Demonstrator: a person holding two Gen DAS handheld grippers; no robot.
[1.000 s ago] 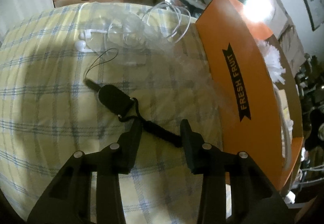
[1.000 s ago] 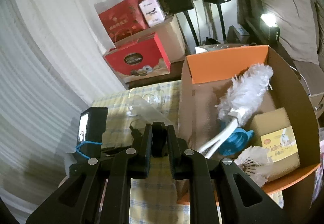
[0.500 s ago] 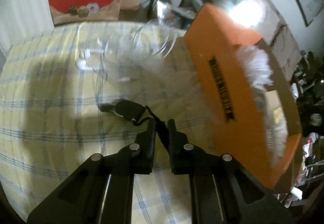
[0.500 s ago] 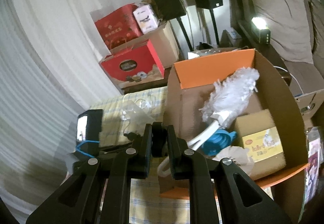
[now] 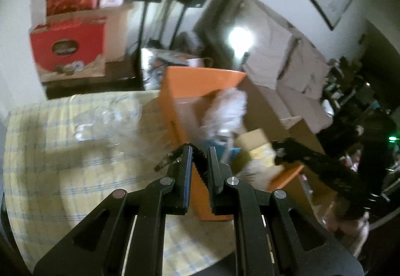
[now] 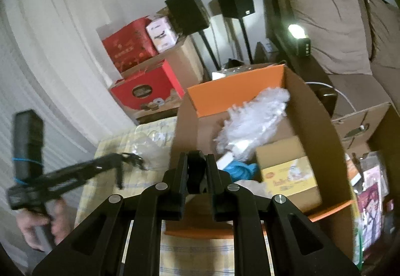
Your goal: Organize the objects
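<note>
Here, line by line:

Left gripper (image 5: 198,151): jaws pressed together on a thin black cord (image 5: 200,163) that runs between the pads — one end pokes out to the left of the tips. The picture is blurred, so what hangs from the cord cannot be told.

Right gripper (image 6: 197,158): jaws nearly together, pinching a small dark object (image 6: 195,176); what the object is cannot be told.

Orange box (image 6: 240,98): open, brown cardboard inside, orange outside, standing on the checked cloth at its right side.

Box contents: a white fluffy duster (image 6: 252,116) leaning toward the far wall, a blue item (image 6: 240,169) under its handle, and a tan carton with a yellow label (image 6: 287,171) to the right of the duster.

Checked cloth (image 5: 62,163): yellow with blue lines — a clear plastic bag (image 5: 105,118) lies crumpled on it, left of the box.

Cord's place: above the box's near left corner, off the cloth.

Dark object's place: over the near edge of the box, held in the air.

Hands: the left hand (image 6: 40,223) grips its handle at the lower left of the right wrist view; the right hand (image 5: 350,228) is blurred at the lower right of the left wrist view.

Background: red gift boxes (image 6: 145,88) stacked with cardboard, two black speakers on stands (image 6: 210,6), a lit lamp (image 6: 296,31).
</note>
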